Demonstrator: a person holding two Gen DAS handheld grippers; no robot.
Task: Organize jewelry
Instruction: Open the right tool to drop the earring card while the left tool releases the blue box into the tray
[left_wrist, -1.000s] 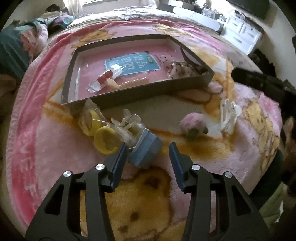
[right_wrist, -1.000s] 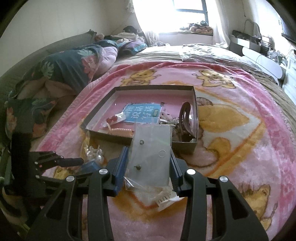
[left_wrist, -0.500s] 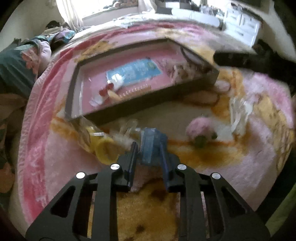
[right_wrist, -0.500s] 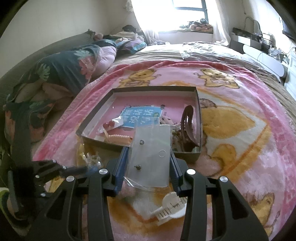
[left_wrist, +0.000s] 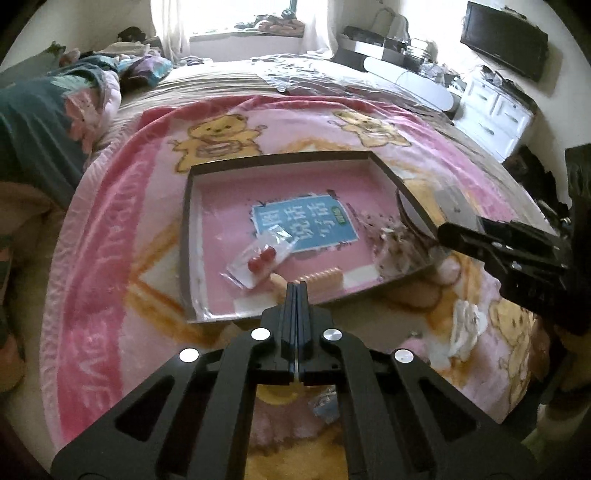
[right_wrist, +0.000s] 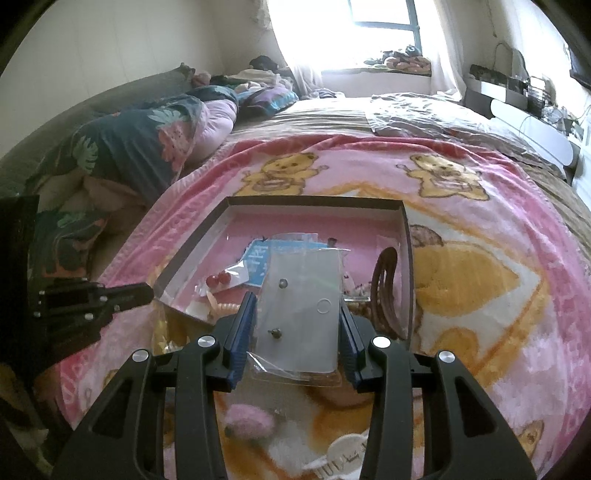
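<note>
Left wrist view looks down on a bed (left_wrist: 229, 74) spread with a pink bear-print blanket (left_wrist: 110, 229), on whose middle lies a shallow dark-walled tray (left_wrist: 186, 221). Inside the tray, a blue printed card (left_wrist: 314, 221) lies at the centre, a clear packet with two red beads (left_wrist: 260, 256) rests toward its near edge, and a ridged peach hair clip (left_wrist: 325, 277) sits against the near wall. A brown hair claw (right_wrist: 386, 291) stands along the tray's right wall. The right gripper (right_wrist: 297, 325) is clamped on a clear plastic bag of earrings (right_wrist: 301, 306), held above the tray's near edge. The left gripper (left_wrist: 296, 291) has its jaws pressed together with nothing between them.
</note>
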